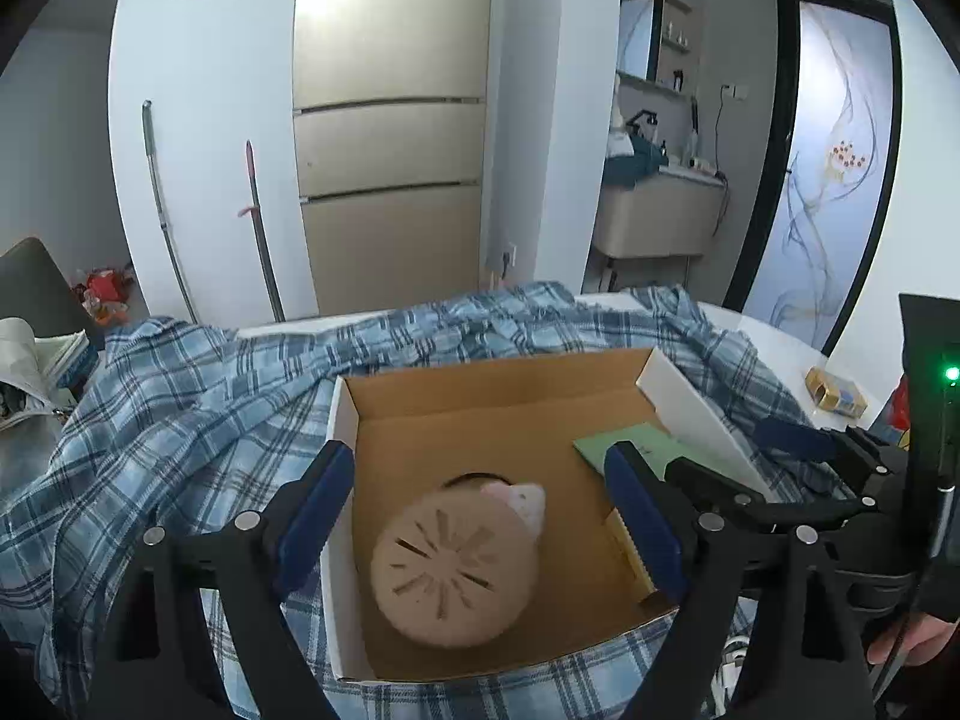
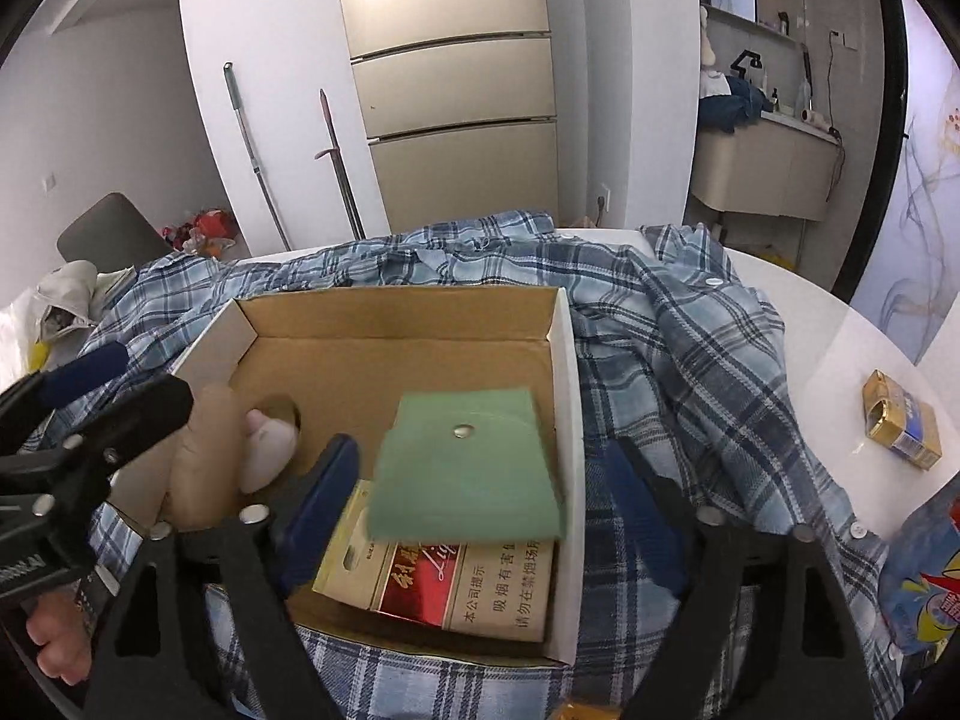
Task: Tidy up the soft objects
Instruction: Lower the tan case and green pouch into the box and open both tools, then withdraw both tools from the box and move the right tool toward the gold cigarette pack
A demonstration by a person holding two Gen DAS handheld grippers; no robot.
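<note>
An open cardboard box (image 1: 345,420) (image 2: 567,372) rests on a blue plaid shirt (image 1: 180,408) (image 2: 690,348) spread over a white table. Inside lie a round tan plush (image 1: 453,564) (image 2: 204,456) with a pink part (image 2: 270,450), a green cloth pouch (image 2: 468,468) (image 1: 630,441) and a red-and-white cigarette carton (image 2: 480,588). My left gripper (image 1: 480,516) (image 2: 120,396) hangs open above the tan plush without touching it. My right gripper (image 2: 486,507) (image 1: 750,456) is open too; the pouch looks blurred between its fingers, clear of both pads, over the carton.
A small gold-and-blue pack (image 1: 837,399) (image 2: 900,420) lies on the bare table at the right, near a blue snack bag (image 2: 924,576). A plastic bag (image 2: 60,300) and a dark chair (image 2: 108,234) are at the left. A fridge (image 1: 390,120) stands behind.
</note>
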